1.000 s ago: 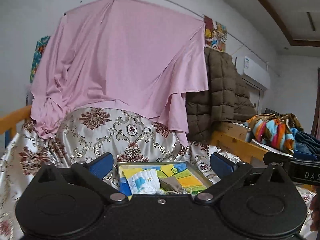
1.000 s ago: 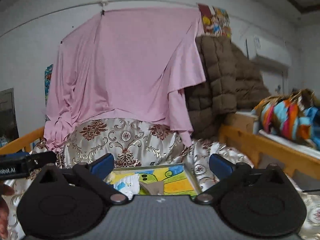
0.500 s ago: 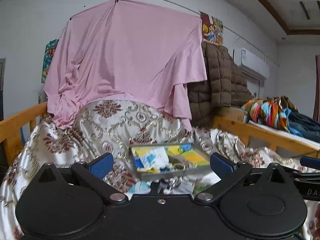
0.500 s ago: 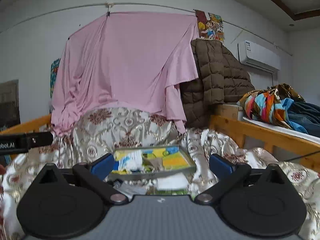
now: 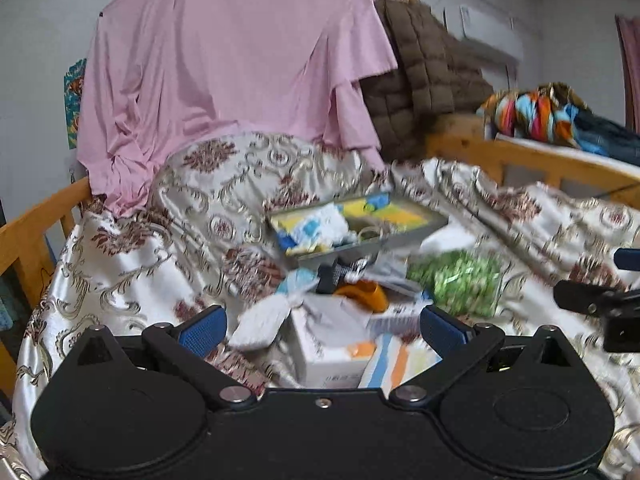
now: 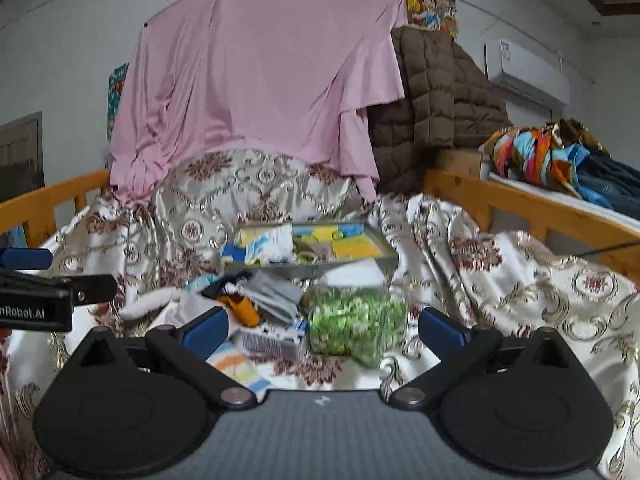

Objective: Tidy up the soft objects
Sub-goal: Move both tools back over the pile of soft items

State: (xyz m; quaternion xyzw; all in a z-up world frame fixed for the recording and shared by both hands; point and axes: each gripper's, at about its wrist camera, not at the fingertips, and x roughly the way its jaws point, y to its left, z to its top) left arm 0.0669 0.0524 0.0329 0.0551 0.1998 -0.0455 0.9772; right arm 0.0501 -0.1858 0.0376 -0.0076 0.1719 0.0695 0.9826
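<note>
A grey tray (image 5: 420, 231) (image 6: 312, 268) with a colourful lining sits on the patterned bedspread and holds a white-and-blue cloth (image 5: 320, 226) (image 6: 268, 246). In front of it lies a loose pile: a green crinkly bag (image 5: 458, 282) (image 6: 356, 322), an orange item (image 5: 366, 294) (image 6: 242, 308), a grey cloth (image 6: 276, 294), a white box (image 5: 332, 354) and a striped cloth (image 5: 400, 360). My left gripper (image 5: 322, 326) is open and empty above the pile. My right gripper (image 6: 322, 326) is open and empty, with the green bag between its fingers' line of sight.
A pink sheet (image 6: 260, 80) and a brown quilted coat (image 6: 436, 92) hang behind the bed. Wooden bed rails (image 6: 520, 208) (image 5: 28, 236) run along both sides. Colourful clothes (image 6: 548, 156) lie on the neighbouring bed at the right.
Both views have tilted down and pulled back: the tray now sits higher in view and the pile of items in front of it has come into sight. Both grippers stay open.
</note>
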